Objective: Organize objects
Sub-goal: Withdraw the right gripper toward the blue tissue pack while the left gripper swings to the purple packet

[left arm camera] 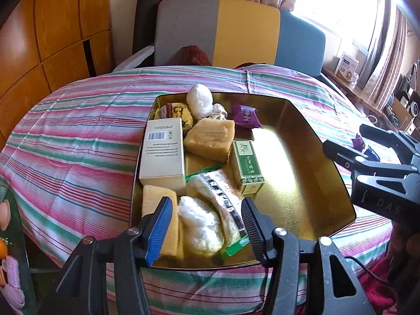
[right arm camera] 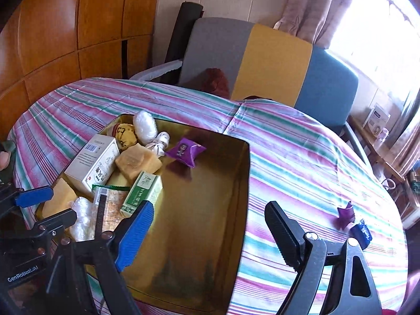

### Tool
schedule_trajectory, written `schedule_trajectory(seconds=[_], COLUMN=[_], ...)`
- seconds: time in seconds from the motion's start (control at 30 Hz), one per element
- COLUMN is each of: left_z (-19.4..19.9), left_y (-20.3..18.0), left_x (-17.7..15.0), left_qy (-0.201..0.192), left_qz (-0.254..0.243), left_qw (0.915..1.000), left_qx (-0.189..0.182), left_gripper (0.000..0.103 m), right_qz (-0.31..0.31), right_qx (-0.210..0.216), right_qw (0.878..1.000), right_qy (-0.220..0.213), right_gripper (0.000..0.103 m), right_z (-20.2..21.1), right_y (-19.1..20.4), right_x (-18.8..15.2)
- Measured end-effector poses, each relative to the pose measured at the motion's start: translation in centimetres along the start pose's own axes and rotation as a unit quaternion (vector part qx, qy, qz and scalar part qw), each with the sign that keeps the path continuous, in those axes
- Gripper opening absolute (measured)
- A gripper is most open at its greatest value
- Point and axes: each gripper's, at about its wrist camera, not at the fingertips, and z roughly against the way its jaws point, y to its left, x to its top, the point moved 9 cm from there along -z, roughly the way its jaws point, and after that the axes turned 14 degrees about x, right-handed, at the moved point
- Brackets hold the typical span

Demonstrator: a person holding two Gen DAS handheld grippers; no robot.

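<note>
Jaws of the left gripper (left arm camera: 207,225) are being held spread apart with nothing between the pads, low over the near end of the gold rectangular metal tin (left arm camera: 309,191). Just ahead of them, a clear crumpled plastic bag (left arm camera: 199,225) and a long green-edged snack packet (left arm camera: 223,199) are being framed between the blue pad and the black one, while a yellow sponge block (left arm camera: 160,210) is lying just outside the blue pad. Beyond these, a white cardboard carton with a barcode (left arm camera: 162,152), a green printed box (left arm camera: 248,168), a tan soap-like block (left arm camera: 210,139) and a purple pillow-shaped sachet (left arm camera: 245,116) are being kept in the tin's far half.

Jaws of the right gripper (right arm camera: 210,239) are likewise being held wide and unloaded, straddling the tin's right wall (right arm camera: 244,199). Outside its black pad, a purple crumpled wrapper (right arm camera: 345,216) and a dark blue sachet (right arm camera: 362,232) are lying on the pink-and-green striped cloth (right arm camera: 302,157), apart from the tin.
</note>
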Motion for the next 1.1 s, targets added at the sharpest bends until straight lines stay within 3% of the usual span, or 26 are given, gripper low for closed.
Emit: schedule_trajectory(seconds=[0.27, 0.47, 0.7, 0.9, 1.1], left_z=[0.5, 1.0, 0.9, 0.4, 0.1], left_y=[-2.3, -4.5, -7.2, -8.7, -10.5], left_x=[0.8, 1.6, 1.9, 2.2, 2.9], left_qy=[-0.006, -0.016, -0.015, -0.006, 0.004], left_qz=[-0.028, -0.051, -0.078, -0.082, -0.089], left_qw=[0.9996, 0.9984, 0.9961, 0.9953, 0.9936], left_qx=[-0.007, -0.019, -0.040, -0.051, -0.068], left_gripper=[0.055, 0.055, 0.055, 0.055, 0.055], right_qz=[0.000, -0.020, -0.089, -0.157, -0.173], right_qx=[-0.024, -0.054, -0.100, -0.162, -0.159], right_qw=[1.000, 0.998, 0.990, 0.969, 0.962], right_qy=[-0.004, 0.015, 0.048, 0.099, 0.136], right_gripper=[0.090, 0.090, 0.090, 0.090, 0.090], right_z=[1.2, 1.4, 2.1, 2.4, 1.0], right_y=[-3.0, -8.2, -19.5, -31.4, -37.5], right_x=[-0.1, -1.3, -4.2, -7.9, -10.3])
